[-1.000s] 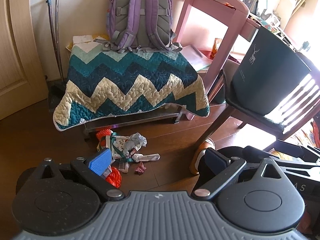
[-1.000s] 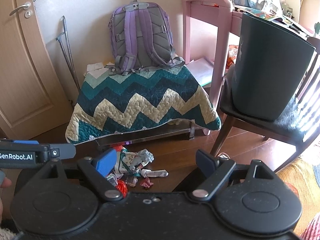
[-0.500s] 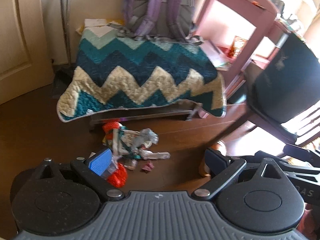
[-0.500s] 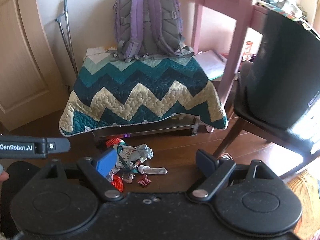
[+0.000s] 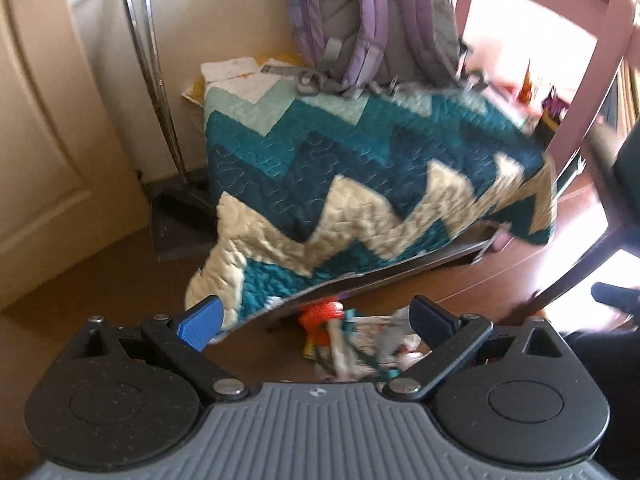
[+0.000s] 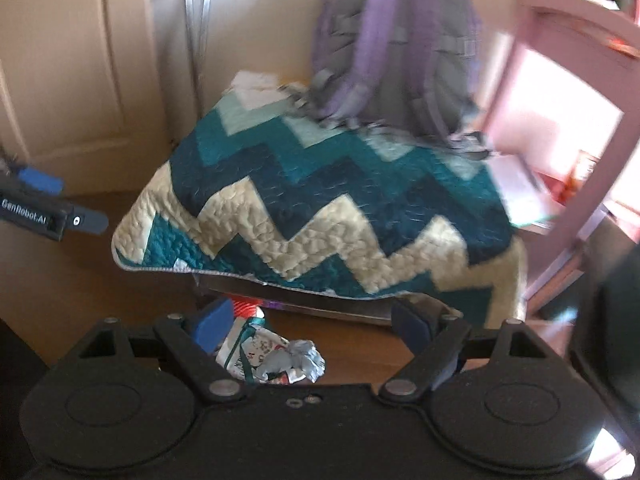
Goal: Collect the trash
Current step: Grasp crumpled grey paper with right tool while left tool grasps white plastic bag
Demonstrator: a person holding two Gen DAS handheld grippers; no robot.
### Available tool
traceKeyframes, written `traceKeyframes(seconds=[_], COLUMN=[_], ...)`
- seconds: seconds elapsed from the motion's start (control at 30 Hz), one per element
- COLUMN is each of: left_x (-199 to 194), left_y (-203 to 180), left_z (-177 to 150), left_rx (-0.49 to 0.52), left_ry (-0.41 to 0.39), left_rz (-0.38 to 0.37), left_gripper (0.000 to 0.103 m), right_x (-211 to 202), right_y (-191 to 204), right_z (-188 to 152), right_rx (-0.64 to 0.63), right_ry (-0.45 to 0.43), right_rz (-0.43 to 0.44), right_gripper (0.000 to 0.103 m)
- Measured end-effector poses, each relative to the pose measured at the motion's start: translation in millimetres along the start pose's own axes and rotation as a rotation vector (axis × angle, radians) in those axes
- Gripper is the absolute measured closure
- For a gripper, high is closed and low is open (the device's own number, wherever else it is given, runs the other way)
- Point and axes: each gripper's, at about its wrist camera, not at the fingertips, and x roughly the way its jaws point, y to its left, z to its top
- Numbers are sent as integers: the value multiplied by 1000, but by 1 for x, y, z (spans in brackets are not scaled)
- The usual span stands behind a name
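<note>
A pile of trash (image 5: 352, 340) lies on the brown wood floor just in front of the quilt-covered bench: a red mesh piece (image 5: 322, 312), crumpled wrappers and teal ribbon. My left gripper (image 5: 316, 320) is open and empty, with the pile between and just beyond its fingers. In the right wrist view the pile (image 6: 272, 356) shows crumpled foil and printed paper near the left finger. My right gripper (image 6: 312, 328) is open and empty above it. The left gripper's side (image 6: 48, 212) shows at the left of that view.
A teal and cream zigzag quilt (image 5: 360, 184) drapes a low bench, with a purple backpack (image 5: 372, 20) on top. A pink desk (image 5: 600, 60) and dark chair leg (image 5: 580, 272) stand right. A dustpan (image 5: 180, 224) and door (image 5: 48, 140) are left.
Both grippers have moved forward and down toward the trash pile, which now sits closer between the fingers. Both views tilt and are blurred from motion. Jaws stay open.
</note>
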Motion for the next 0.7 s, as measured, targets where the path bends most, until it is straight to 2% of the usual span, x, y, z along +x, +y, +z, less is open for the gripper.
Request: traceKeyframes(seconds=[0.2, 0.27, 0.47, 0.57, 0.7], left_x=[87, 120, 212, 248, 284], left_y=[11, 10, 13, 17, 14], left_z=[-14, -25, -68, -97, -142], left_rx=[218, 268, 318, 334, 356], left_ry=[55, 97, 236, 312, 399], left_rz=[-120, -145, -193, -252, -320], left_gripper=[3, 3, 3, 3, 3], right_x=[96, 128, 228, 277, 320], right_y=[0, -3, -12, -20, -34], right_z=[-4, -11, -38, -56, -78], right_rx=[27, 58, 170, 233, 303], right_ry=[101, 136, 283, 372, 448], right_rz=[71, 79, 92, 85, 96], right_gripper=[17, 17, 17, 17, 17])
